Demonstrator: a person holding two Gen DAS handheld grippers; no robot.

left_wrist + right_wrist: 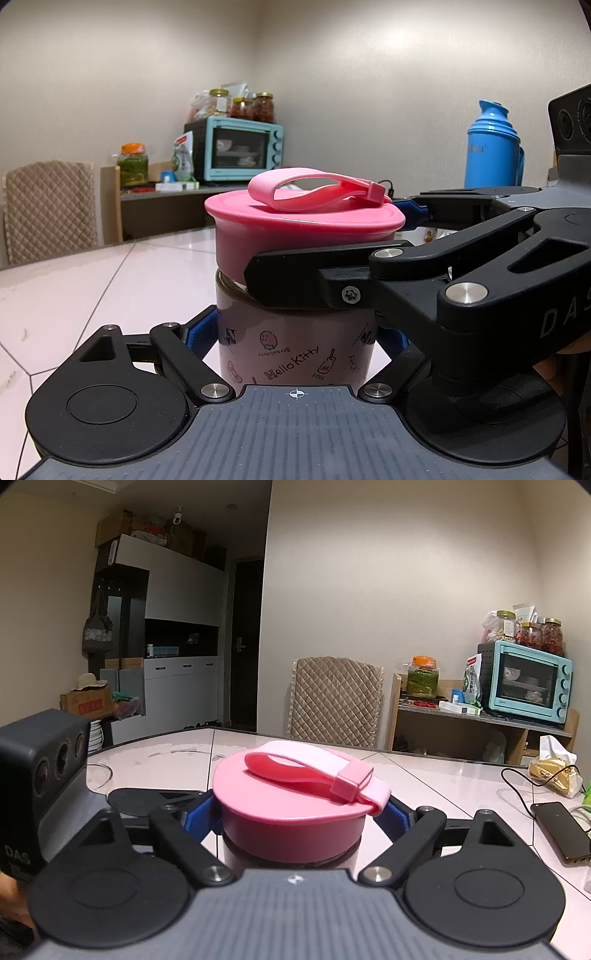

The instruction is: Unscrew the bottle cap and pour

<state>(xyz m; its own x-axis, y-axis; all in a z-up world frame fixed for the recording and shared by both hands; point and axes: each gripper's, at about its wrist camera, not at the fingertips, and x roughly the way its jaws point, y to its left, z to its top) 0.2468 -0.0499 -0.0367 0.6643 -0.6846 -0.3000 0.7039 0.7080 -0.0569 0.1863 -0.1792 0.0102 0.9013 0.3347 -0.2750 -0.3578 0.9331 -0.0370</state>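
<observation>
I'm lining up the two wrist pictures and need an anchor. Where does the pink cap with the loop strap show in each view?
Left wrist view: pink cap at centre, on the bottle, with the right gripper reaching in from the right at its lower edge.
Right wrist view: cap low at centre, between the blue-padded fingers.
Shared landmark: the teal toaster oven, behind the cap's left in the left wrist view, far right in the right.

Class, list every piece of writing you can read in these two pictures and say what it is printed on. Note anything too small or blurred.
"Hello Kitty": on the pink bottle.
"Strawberry" and "Milk": small captions on the same bottle.
"DAS": on the right gripper.
"DAS": on the left gripper.
Too blurred to read: the blue flask's label, the green-and-white bag, the cardboard box's red label.
</observation>
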